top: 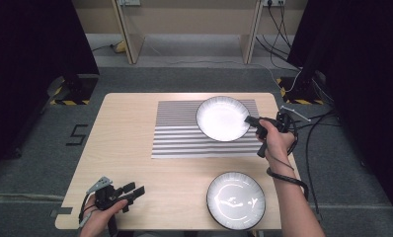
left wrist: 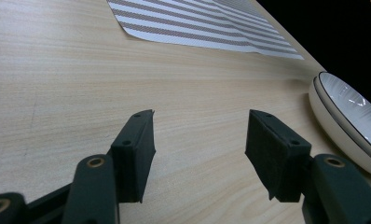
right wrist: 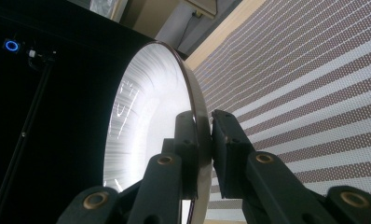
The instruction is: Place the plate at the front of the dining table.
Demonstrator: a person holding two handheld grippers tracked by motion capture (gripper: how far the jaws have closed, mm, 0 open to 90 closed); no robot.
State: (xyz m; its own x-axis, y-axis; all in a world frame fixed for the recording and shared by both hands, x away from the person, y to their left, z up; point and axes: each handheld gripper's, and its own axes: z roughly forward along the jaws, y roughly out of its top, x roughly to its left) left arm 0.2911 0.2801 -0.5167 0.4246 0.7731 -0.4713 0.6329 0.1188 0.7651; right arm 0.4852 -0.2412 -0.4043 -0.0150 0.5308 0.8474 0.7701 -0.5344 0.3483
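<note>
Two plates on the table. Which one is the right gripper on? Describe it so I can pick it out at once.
Find the striped mat in the middle of the table. The held plate lies on the mat's far right corner, its rim pinched by the right gripper. Unlike the other plate on bare wood near the front edge, it is plain white inside.

white ribbed plate [top: 222,118] | grey-white striped mat [top: 179,133] | pale wood table [top: 125,148] | black tongs [top: 250,119]

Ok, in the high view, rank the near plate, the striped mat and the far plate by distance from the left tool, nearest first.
From the left tool, at the table's near left corner:
1. Striped mat, ahead at the table's middle; its near left corner lies closest.
2. Near plate, to the right by the near edge.
3. Far plate, on the mat's far right, gripped by the right tool.
</note>
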